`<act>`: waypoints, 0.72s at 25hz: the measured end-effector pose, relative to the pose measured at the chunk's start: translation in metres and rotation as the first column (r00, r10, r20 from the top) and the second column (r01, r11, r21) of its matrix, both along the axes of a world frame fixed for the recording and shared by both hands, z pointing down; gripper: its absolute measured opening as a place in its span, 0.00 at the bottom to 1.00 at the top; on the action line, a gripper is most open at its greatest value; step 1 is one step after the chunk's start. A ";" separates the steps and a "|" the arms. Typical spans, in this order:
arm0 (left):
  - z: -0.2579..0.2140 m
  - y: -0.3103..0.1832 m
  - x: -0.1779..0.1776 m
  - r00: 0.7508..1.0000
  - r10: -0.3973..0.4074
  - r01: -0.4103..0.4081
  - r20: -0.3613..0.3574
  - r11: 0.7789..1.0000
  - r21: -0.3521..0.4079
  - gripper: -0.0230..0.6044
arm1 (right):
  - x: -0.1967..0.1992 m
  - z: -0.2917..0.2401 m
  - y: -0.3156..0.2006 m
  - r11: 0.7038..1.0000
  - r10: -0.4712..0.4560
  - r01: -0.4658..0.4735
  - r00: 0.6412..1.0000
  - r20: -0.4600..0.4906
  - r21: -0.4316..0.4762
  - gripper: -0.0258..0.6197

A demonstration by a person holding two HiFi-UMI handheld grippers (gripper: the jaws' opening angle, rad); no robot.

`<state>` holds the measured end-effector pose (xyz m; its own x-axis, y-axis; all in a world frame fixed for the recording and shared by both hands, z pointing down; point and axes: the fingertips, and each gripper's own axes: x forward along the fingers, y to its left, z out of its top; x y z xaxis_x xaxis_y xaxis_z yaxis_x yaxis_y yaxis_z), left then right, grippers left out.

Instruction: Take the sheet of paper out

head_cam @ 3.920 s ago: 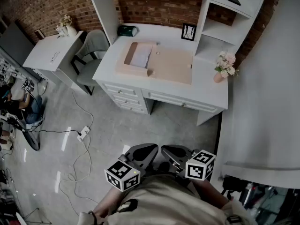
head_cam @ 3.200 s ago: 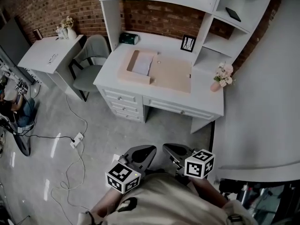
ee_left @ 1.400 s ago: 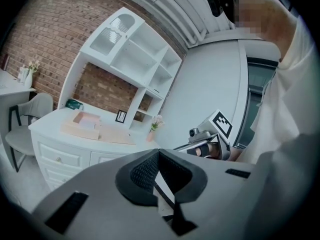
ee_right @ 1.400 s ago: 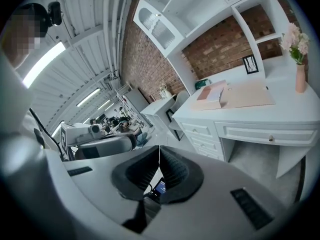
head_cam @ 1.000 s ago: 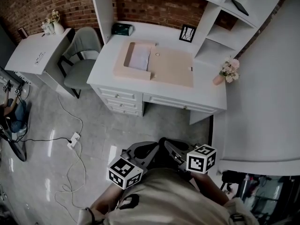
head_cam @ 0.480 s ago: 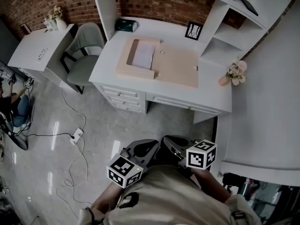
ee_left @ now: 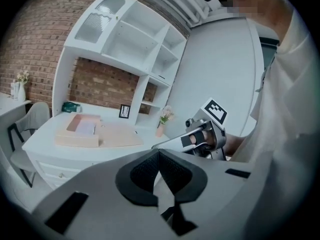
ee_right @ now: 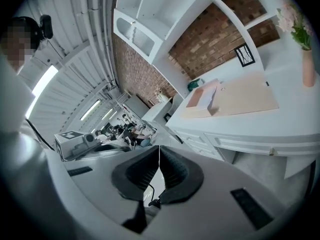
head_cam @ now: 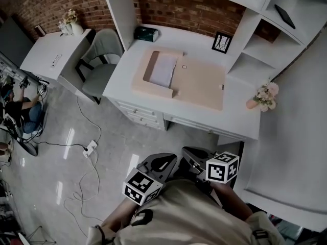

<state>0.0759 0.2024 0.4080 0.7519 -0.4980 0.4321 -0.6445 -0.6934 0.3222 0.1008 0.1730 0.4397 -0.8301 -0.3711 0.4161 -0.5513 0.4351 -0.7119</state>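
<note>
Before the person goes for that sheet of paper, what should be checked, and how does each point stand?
1. Cardboard box open: ok, its lid lies flat on the desk.
2. Sheet of paper in sight: ok, it lies in the box's tray.
3. Left hand-held gripper empty: ok, jaws together on nothing.
4. Right hand-held gripper empty: ok, jaws together on nothing.
5. Jaws apart for a grasp: not ok, both are shut.
6. Desk within reach: not ok, a stretch of floor lies between the person and the desk.
</note>
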 end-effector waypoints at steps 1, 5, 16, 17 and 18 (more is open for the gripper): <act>-0.001 -0.005 0.004 1.000 -0.005 0.005 0.008 1.000 0.008 0.06 | 0.004 0.000 -0.006 1.000 -0.002 0.002 1.000 0.007 -0.004 0.08; -0.003 -0.025 0.014 0.998 -0.053 0.053 0.026 0.998 0.016 0.06 | 0.012 -0.003 -0.023 0.999 -0.043 0.043 0.999 0.027 0.002 0.08; -0.006 -0.059 0.060 0.996 -0.090 0.089 0.007 0.995 0.045 0.06 | 0.055 0.000 -0.061 0.997 -0.082 0.082 0.995 0.052 -0.002 0.08; -0.006 -0.062 0.064 0.996 -0.090 0.089 0.007 0.995 0.043 0.06 | 0.059 0.000 -0.064 0.997 -0.082 0.082 0.995 0.056 -0.001 0.08; -0.006 -0.064 0.068 0.996 -0.089 0.088 0.011 0.995 0.043 0.06 | 0.063 0.000 -0.067 0.997 -0.082 0.082 0.995 0.059 0.001 0.08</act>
